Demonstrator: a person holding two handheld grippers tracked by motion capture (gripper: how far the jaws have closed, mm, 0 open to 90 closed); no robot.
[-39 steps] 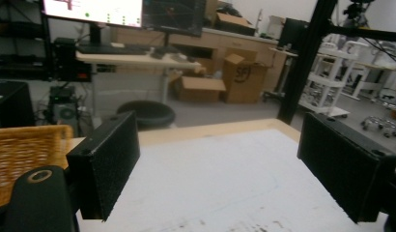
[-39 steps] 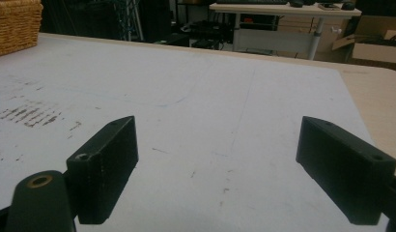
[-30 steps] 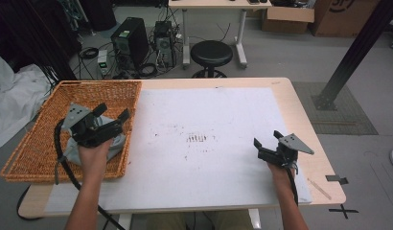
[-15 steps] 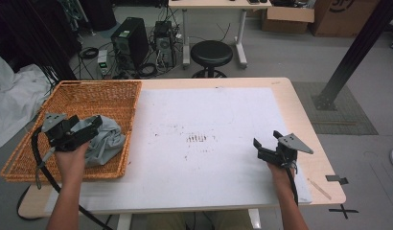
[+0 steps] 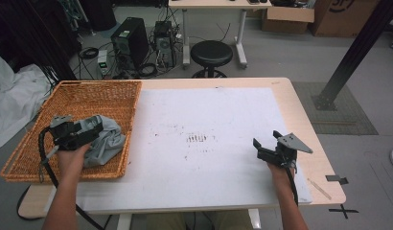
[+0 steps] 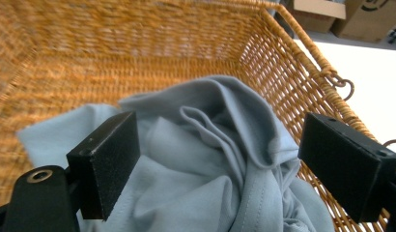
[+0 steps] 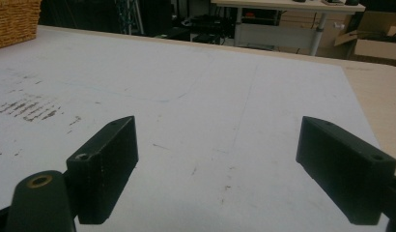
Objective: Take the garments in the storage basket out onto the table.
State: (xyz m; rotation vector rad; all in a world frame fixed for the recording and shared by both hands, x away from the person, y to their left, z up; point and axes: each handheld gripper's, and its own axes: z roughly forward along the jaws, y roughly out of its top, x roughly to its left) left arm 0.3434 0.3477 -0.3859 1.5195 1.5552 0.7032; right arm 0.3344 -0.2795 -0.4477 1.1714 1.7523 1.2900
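The grey cloth (image 6: 220,159) lies crumpled in the near right corner of the wicker basket (image 5: 36,146), at the bench's left. The left gripper (image 5: 89,132) hovers over it, fingers spread wide and empty. The right gripper (image 5: 267,145) rests near the bench's right edge, fingers likewise apart.

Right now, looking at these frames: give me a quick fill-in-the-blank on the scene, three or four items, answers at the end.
1. The grey-blue garment lies inside the wicker ____.
2. The left hand-held gripper hovers over the garment with its jaws ____.
3. The right hand-held gripper sits over the white ____ that covers the table, jaws open, holding nothing.
4. Behind the table stands a round black ____.

Missing words: basket; open; sheet; stool
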